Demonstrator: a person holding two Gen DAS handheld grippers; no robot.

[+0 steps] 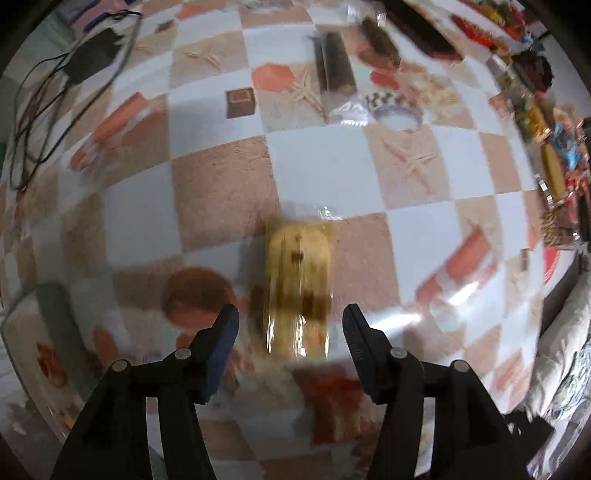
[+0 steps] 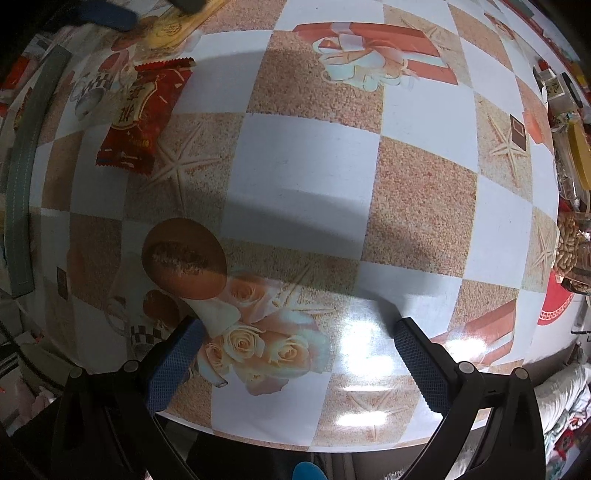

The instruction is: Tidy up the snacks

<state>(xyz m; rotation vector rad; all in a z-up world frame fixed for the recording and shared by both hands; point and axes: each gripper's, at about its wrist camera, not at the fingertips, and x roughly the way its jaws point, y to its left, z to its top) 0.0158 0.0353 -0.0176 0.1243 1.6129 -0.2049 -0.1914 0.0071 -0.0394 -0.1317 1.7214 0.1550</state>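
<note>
A yellow snack in a clear wrapper [image 1: 297, 288] lies blurred on the checkered tablecloth [image 1: 325, 166]. It sits between and just beyond the fingers of my left gripper [image 1: 291, 317], which is open, its pads clear of the wrapper on both sides. In the right wrist view the same yellow snack [image 2: 173, 29] shows at the top left, with a red snack packet [image 2: 140, 114] lying flat just below it. My right gripper [image 2: 299, 332] stands open over the printed roses near the table's front edge, with nothing between its fingers.
Two dark clear-wrapped snacks [image 1: 334, 62] lie at the far side. A row of mixed snacks [image 1: 535, 122] lines the right edge, with a bag of peanuts [image 2: 569, 247]. Black cables [image 1: 85, 59] lie at the far left. A grey-green strap [image 2: 22, 184] runs along the left edge.
</note>
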